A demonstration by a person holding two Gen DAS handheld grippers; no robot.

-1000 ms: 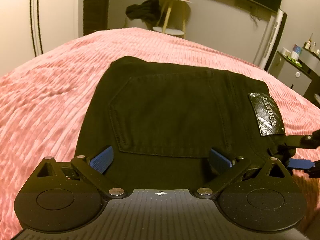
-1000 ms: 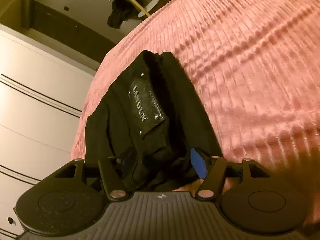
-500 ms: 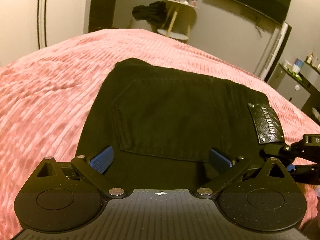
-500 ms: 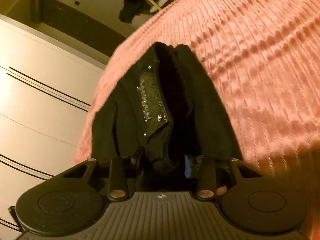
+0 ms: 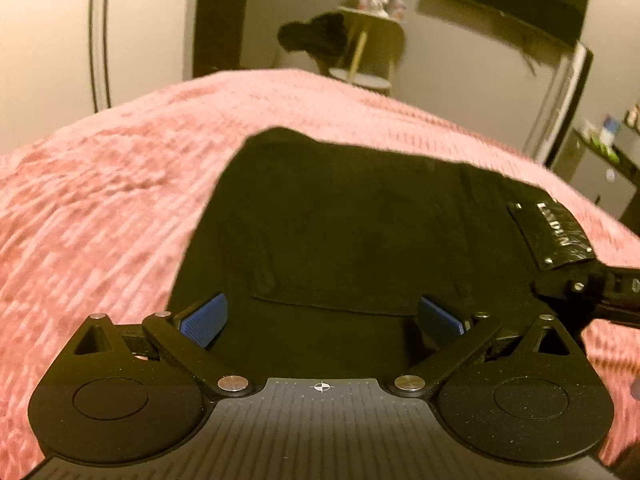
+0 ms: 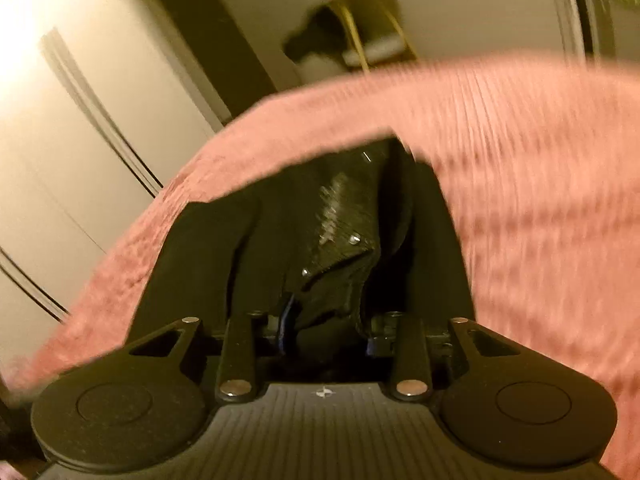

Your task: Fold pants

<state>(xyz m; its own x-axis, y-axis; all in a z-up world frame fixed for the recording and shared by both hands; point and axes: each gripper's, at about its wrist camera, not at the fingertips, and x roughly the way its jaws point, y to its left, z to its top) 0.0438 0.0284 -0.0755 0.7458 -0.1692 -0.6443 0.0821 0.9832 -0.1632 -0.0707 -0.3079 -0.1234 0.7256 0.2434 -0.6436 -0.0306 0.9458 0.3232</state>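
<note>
Black pants (image 5: pixel 340 240) lie folded on a bed covered by a pink ribbed blanket (image 5: pixel 100 200), the back pocket side facing up, with a shiny leather label (image 5: pixel 556 236) near their right edge. The left gripper (image 5: pixel 320 320) hangs low over the near edge of the pants with its blue pads (image 5: pixel 204 320) wide apart, and no cloth is pressed between them. The right gripper (image 6: pixel 328 328) has just been closing its jaws, and they are now clamped on a bunched corner of the pants right below the label (image 6: pixel 340 220); the cloth there stands up in a wrinkled ridge. In the left wrist view this gripper comes in from the right edge, touching the pants beside the label. Behind the bed stand a small round table (image 5: pixel 364 76) with a dark garment (image 5: pixel 316 36) hanging on it, and a pale wardrobe (image 6: pixel 80 140).
</note>
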